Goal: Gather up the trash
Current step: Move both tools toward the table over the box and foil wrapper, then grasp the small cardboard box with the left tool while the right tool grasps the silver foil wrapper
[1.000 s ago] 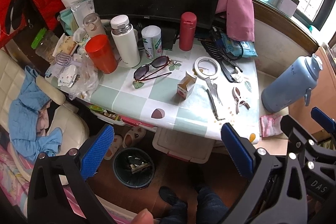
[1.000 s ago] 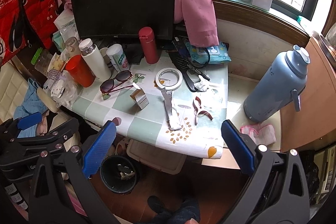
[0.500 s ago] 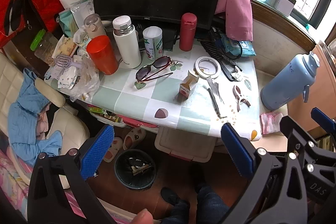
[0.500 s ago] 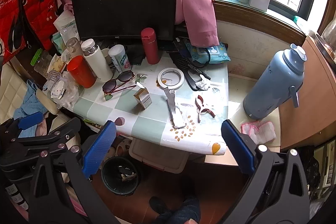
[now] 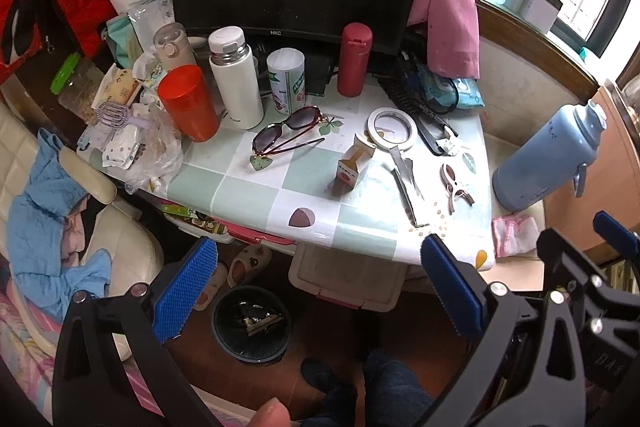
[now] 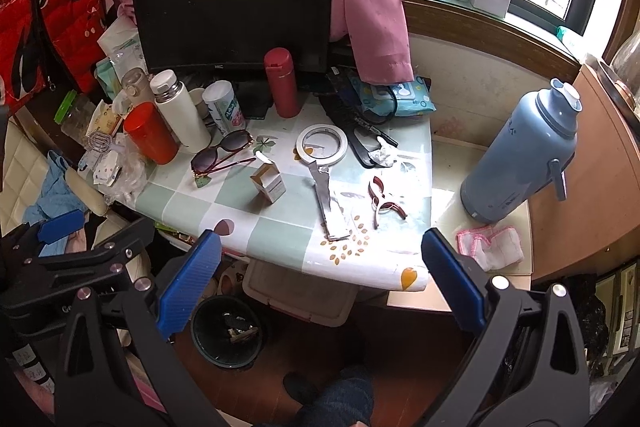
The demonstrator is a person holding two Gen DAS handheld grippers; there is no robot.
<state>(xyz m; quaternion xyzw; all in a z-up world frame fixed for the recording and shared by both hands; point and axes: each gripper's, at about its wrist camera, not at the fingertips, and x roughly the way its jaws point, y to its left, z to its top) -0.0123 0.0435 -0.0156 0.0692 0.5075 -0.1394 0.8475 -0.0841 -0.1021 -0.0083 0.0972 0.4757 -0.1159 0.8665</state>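
Two claws, left (image 5: 318,291) and right (image 6: 320,279), hang wide and empty before the table (image 6: 280,235). Likely trash, a crumpled wrapper (image 6: 380,155) and small opened carton (image 6: 269,183), lies among sunglasses (image 6: 222,155), a tape ring (image 6: 322,143) and a clip (image 6: 382,201); the bin (image 6: 226,331) stands on the floor below. Probable risks: gripping a keepsake instead, or toppling the bottles behind.
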